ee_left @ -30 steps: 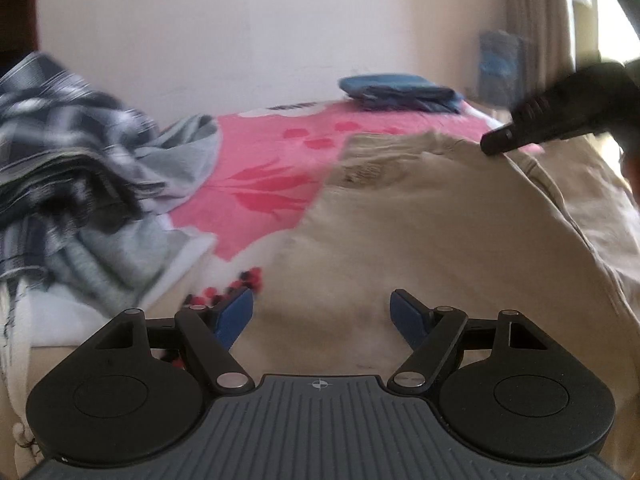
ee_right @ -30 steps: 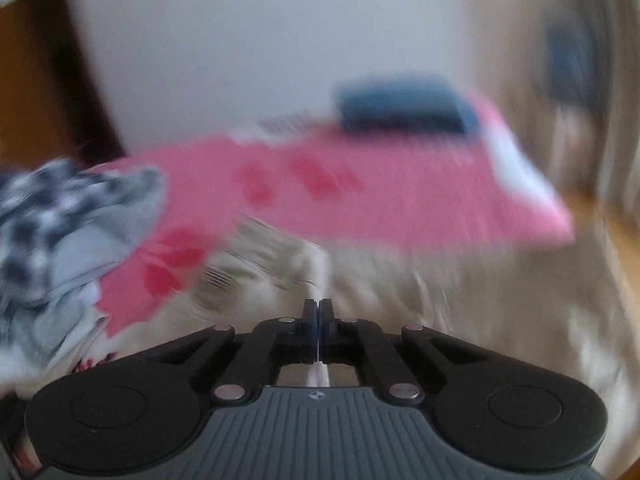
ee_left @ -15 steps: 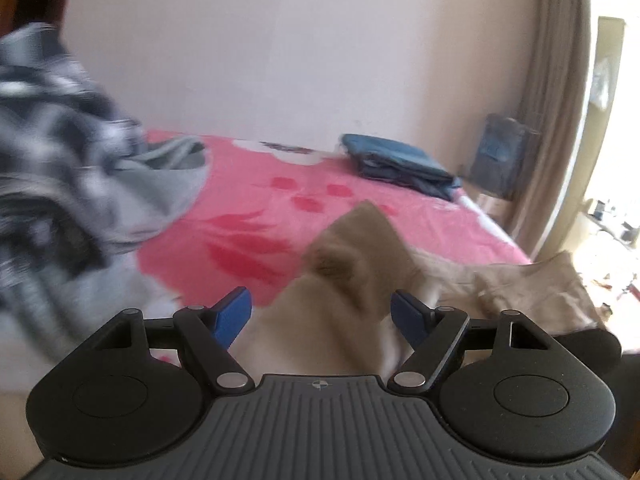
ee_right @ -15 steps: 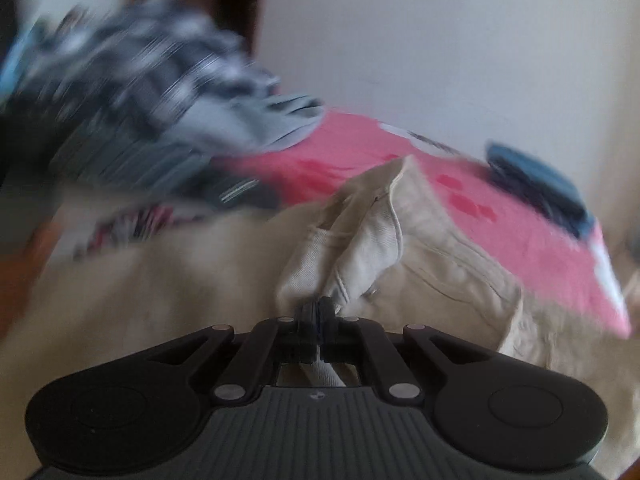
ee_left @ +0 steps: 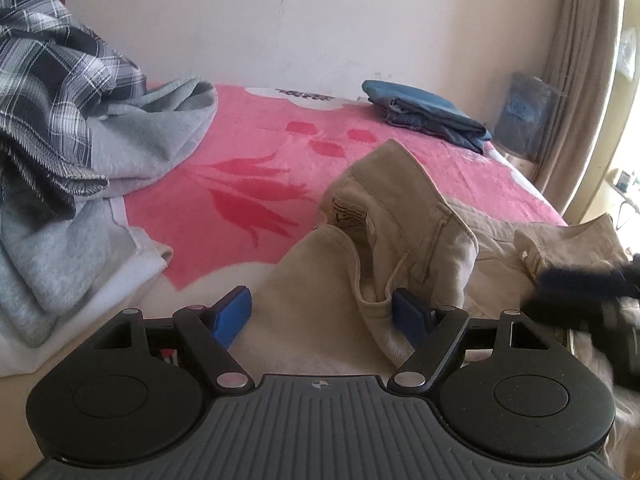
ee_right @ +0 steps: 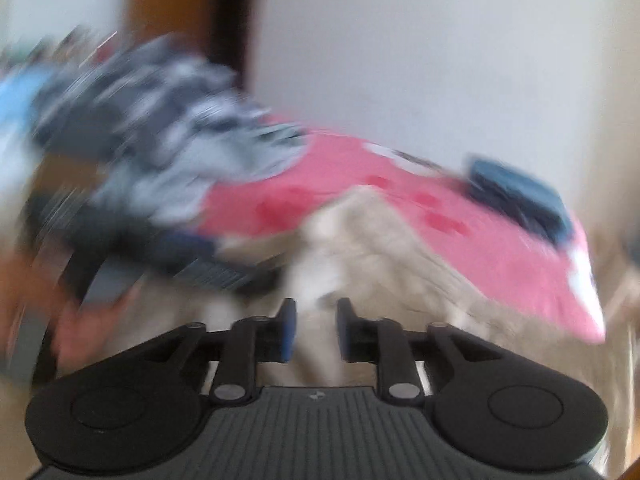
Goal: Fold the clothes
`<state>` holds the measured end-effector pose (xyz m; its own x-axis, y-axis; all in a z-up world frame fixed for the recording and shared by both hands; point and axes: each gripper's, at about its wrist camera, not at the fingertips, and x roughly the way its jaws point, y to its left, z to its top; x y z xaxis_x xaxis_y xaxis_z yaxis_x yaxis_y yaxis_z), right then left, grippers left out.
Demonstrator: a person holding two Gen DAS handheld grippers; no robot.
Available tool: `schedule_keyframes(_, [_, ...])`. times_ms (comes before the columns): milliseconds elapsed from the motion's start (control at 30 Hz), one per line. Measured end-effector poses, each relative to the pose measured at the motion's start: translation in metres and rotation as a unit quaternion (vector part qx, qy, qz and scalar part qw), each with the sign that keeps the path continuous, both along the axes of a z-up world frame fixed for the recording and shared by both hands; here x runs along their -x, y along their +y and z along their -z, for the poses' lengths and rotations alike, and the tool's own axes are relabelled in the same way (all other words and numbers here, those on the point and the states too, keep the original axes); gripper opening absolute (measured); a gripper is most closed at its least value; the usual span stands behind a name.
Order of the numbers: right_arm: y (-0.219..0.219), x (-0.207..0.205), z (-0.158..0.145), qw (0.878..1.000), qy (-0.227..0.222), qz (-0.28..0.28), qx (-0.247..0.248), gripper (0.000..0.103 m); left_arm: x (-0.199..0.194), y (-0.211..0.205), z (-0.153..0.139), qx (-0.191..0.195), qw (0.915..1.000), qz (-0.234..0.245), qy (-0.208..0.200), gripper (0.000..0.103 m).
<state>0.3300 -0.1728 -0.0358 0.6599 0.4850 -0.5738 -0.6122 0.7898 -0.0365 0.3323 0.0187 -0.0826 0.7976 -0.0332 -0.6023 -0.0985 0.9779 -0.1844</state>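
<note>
Left claw (ee_left: 323, 314) wide open, beige trousers (ee_left: 400, 216) bunched between its fingers. Right claw (ee_right: 316, 330) parted, gripping nothing; view blurred. Trousers lie on pink bed cover (ee_left: 248, 184). Plaid pile (ee_left: 52, 92) at 10 o'clock, folded jeans (ee_left: 424, 114) at 1.

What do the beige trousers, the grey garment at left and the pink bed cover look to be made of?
Beige trousers: likely cotton twill, matte, with stitched seams and a belt loop. Grey garment: looks like sweatshirt fleece, soft, heathered and slightly fuzzy. Pink bed cover: seemingly a plush blanket with a short nap and printed red motifs.
</note>
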Motion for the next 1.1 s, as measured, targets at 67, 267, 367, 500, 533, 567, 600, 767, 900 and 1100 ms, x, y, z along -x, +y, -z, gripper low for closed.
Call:
schedule_keyframes(67, [-0.009,-0.032,0.003,0.997,0.057,0.037,-0.027,0.028,-0.001,0.000,0.001,0.001,1.0000,-0.005,0.001,0.078])
schedule_keyframes(267, [0.014,-0.079,0.032,0.987,0.154,0.041,-0.005,0.040,-0.003,-0.001,0.004,-0.002,0.9999,-0.012,0.001,0.080])
schedule_keyframes(367, [0.023,-0.080,0.038,0.986,0.160,0.034,0.013,0.042,-0.004,0.001,0.007,-0.008,0.9998,-0.019,0.002,0.085])
schedule_keyframes(500, [0.014,-0.074,0.039,0.983,0.180,0.020,0.001,0.019,-0.002,0.000,0.010,-0.011,0.9996,-0.024,-0.002,0.087])
schedule_keyframes(533, [0.013,-0.071,0.039,0.984,0.178,0.017,0.005,0.014,-0.001,-0.001,0.010,-0.014,0.9996,-0.025,-0.004,0.087])
schedule_keyframes(567, [0.011,-0.068,0.038,0.984,0.178,0.016,0.004,0.006,-0.001,-0.002,0.011,-0.016,0.9995,-0.027,-0.006,0.087])
schedule_keyframes(600, [0.011,-0.065,0.037,0.985,0.172,0.021,0.004,0.005,0.000,-0.002,0.011,-0.016,0.9994,-0.028,-0.008,0.087])
schedule_keyframes(767, [-0.012,-0.049,0.016,0.990,0.111,0.067,-0.050,0.005,0.003,-0.002,0.010,-0.015,0.9992,-0.035,-0.012,0.087])
schedule_keyframes(900, [-0.037,-0.049,0.021,0.981,0.114,0.125,-0.093,0.005,0.004,-0.003,0.007,-0.008,0.9993,-0.032,-0.018,0.091])
schedule_keyframes(1100, [-0.068,-0.054,0.033,0.958,0.139,0.193,-0.161,0.006,0.002,-0.002,0.001,-0.003,0.9991,-0.040,-0.016,0.091])
